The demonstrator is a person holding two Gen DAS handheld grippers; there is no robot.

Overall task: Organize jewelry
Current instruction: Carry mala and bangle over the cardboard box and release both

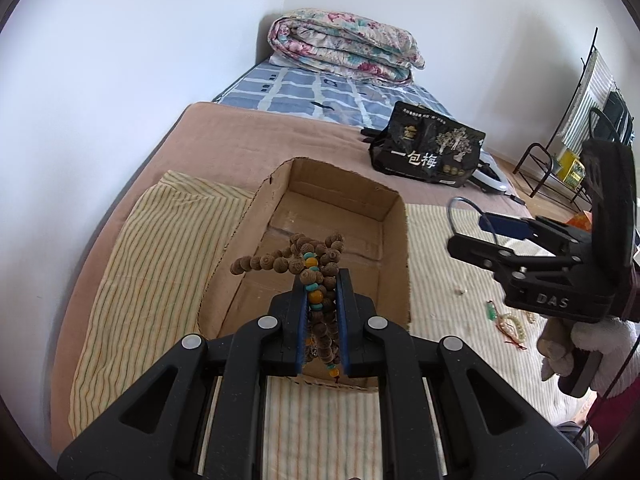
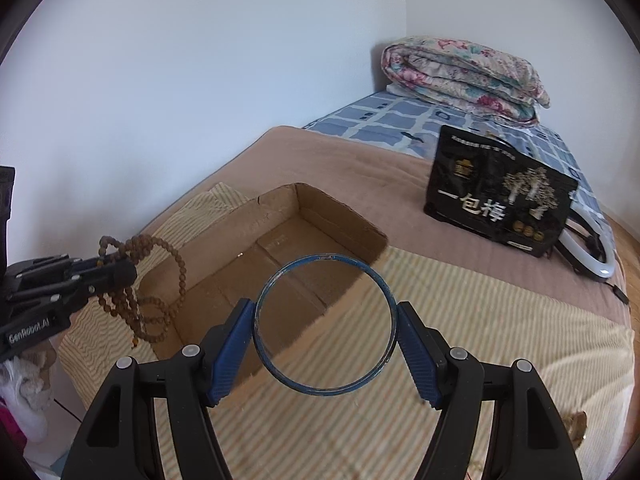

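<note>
My left gripper is shut on a string of brown wooden beads with turquoise and amber beads, held above the near end of an open cardboard box. In the right wrist view the beads hang in loops from that gripper, left of the box. My right gripper is shut on a thin blue bangle, held upright over the striped cloth beside the box. The bangle also shows in the left wrist view, in the right gripper.
More small jewelry lies on the striped cloth right of the box. A black printed bag stands further back on the bed, a white ring light beside it. A folded floral quilt lies by the wall.
</note>
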